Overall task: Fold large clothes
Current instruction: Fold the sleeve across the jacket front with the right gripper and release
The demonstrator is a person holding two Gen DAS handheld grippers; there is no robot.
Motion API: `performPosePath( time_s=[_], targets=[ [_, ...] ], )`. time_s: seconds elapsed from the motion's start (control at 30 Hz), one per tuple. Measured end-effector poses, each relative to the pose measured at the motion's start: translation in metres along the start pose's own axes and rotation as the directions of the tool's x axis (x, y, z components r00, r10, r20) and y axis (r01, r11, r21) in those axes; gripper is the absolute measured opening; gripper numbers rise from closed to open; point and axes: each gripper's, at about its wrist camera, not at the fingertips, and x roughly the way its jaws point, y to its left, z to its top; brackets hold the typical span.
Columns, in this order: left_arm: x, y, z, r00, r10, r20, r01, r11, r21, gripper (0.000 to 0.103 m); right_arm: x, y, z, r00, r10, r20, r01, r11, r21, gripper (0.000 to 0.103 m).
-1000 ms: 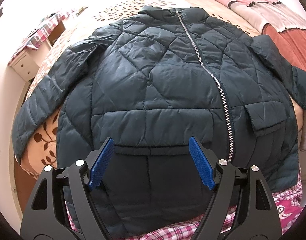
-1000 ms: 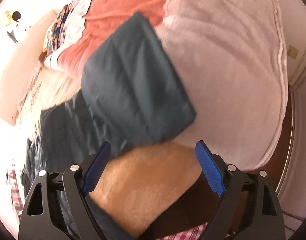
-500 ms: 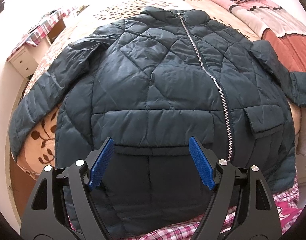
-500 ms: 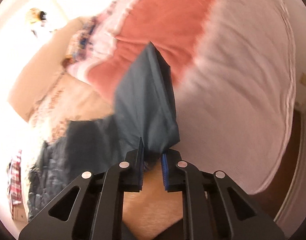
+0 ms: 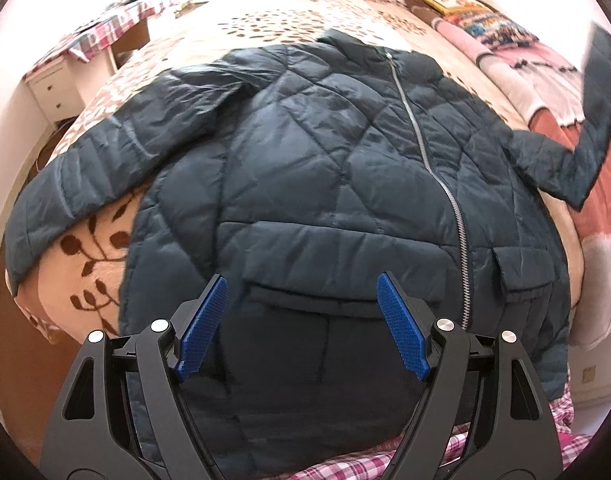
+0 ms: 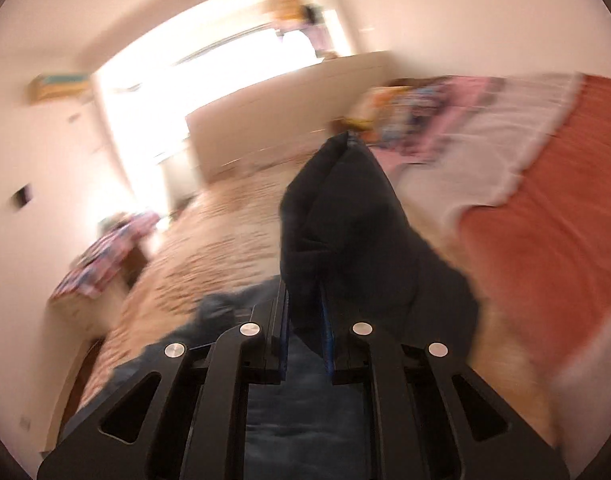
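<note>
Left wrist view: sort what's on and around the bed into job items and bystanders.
Job:
- dark quilted jacket, spread on the bed
- its raised sleeve, clamped in the right tool
- left tool, open above the hem

Bystanders:
- leaf-print bedspread
- folded blankets
- white nightstand
- pink plaid cloth

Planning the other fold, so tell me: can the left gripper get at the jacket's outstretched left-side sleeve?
Probably yes. The left gripper is open and holds nothing, above the jacket hem. The sleeve lies flat and uncovered on the floral bedspread, nothing between.
</note>
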Motion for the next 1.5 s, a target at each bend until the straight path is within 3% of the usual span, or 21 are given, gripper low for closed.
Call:
performPosePath(
  time_s=[0.1, 0.23, 0.3, 0.4, 0.47, 0.53, 0.6, 0.67, 0.7, 0.73, 0.77, 0.8, 0.83, 1.03, 1.13, 1.27, 1.37, 1.5],
  targets=[
    [-0.005, 0.018, -0.002, 1.000, 0.003, 0.019, -0.002, 0.999, -0.037, 0.077, 0.034, 0.063, -0.007, 0.992, 0.112, -0.056, -0.116, 0.990, -0.084, 0.014],
    [-0.008, 0.042, -0.008, 0.999, 0.020, 0.028, -0.017, 0.996, -0.087, 0.077, 0.077, 0.137, -0.032, 0.965, 0.212, -0.152, -0.238, 0.953, -0.186, 0.014],
    [-0.008, 0.054, -0.010, 0.999, 0.026, 0.028, -0.023, 0.993, -0.115, 0.077, 0.101, 0.175, -0.054, 0.954, 0.214, -0.210, -0.261, 0.936, -0.234, 0.014],
    [-0.009, 0.069, -0.014, 0.999, 0.036, 0.028, -0.032, 0.988, -0.149, 0.077, 0.136, 0.209, -0.090, 0.943, 0.149, -0.296, -0.234, 0.933, -0.275, 0.014],
    [-0.009, 0.077, -0.016, 0.999, 0.040, 0.029, -0.034, 0.986, -0.161, 0.077, 0.158, 0.217, -0.113, 0.918, 0.130, -0.375, -0.243, 0.931, -0.273, 0.015],
    [-0.008, 0.083, -0.018, 0.999, 0.040, 0.027, -0.035, 0.985, -0.169, 0.077, 0.185, 0.221, -0.137, 0.858, 0.076, -0.509, -0.256, 0.921, -0.295, 0.015],
    [-0.006, 0.086, -0.018, 0.999, 0.040, 0.028, -0.035, 0.985, -0.170, 0.077, 0.194, 0.214, -0.152, 0.804, 0.086, -0.588, -0.288, 0.922, -0.259, 0.015],
    [-0.005, 0.087, -0.018, 0.999, 0.037, 0.028, -0.031, 0.985, -0.169, 0.077, 0.190, 0.209, -0.160, 0.794, 0.108, -0.599, -0.299, 0.926, -0.229, 0.019],
    [-0.004, 0.087, -0.017, 0.999, 0.035, 0.028, -0.029, 0.986, -0.167, 0.077, 0.187, 0.204, -0.158, 0.790, 0.130, -0.599, -0.309, 0.929, -0.206, 0.032],
    [-0.003, 0.086, -0.016, 0.999, 0.034, 0.028, -0.029, 0.986, -0.162, 0.077, 0.184, 0.199, -0.154, 0.791, 0.142, -0.595, -0.310, 0.932, -0.189, 0.071],
    [-0.003, 0.084, -0.015, 0.999, 0.034, 0.028, -0.029, 0.987, -0.158, 0.077, 0.177, 0.190, -0.149, 0.807, 0.159, -0.569, -0.304, 0.937, -0.170, 0.083],
    [-0.004, 0.082, -0.014, 0.999, 0.032, 0.030, -0.027, 0.988, -0.153, 0.077, 0.166, 0.182, -0.142, 0.830, 0.176, -0.529, -0.303, 0.939, -0.162, 0.082],
    [-0.004, 0.080, -0.011, 0.999, 0.030, 0.033, -0.025, 0.989, -0.147, 0.077, 0.158, 0.175, -0.134, 0.840, 0.184, -0.511, -0.305, 0.938, -0.163, 0.082],
    [-0.008, 0.063, 0.013, 0.997, 0.034, 0.074, -0.027, 0.996, -0.090, 0.077, 0.121, 0.124, -0.120, 0.863, 0.188, -0.469, -0.267, 0.958, -0.108, 0.082],
    [-0.005, 0.057, 0.036, 0.996, 0.001, 0.088, 0.006, 0.996, -0.086, 0.077, 0.101, 0.088, -0.127, 0.883, 0.146, -0.446, -0.217, 0.970, -0.111, 0.074],
    [0.013, 0.041, 0.080, 0.994, -0.032, 0.106, 0.039, 0.997, -0.073, 0.077, 0.072, 0.035, -0.148, 0.882, 0.079, -0.464, -0.145, 0.984, -0.106, 0.056],
    [0.035, 0.032, 0.106, 0.996, -0.020, 0.091, 0.027, 0.998, -0.065, 0.077, 0.052, -0.004, -0.160, 0.884, 0.038, -0.467, -0.081, 0.994, -0.072, 0.055],
    [0.078, 0.022, 0.134, 1.000, 0.015, 0.017, -0.014, 0.997, -0.081, 0.077, 0.031, -0.048, -0.169, 0.886, -0.002, -0.463, -0.001, 1.000, -0.007, 0.055]
  ],
)
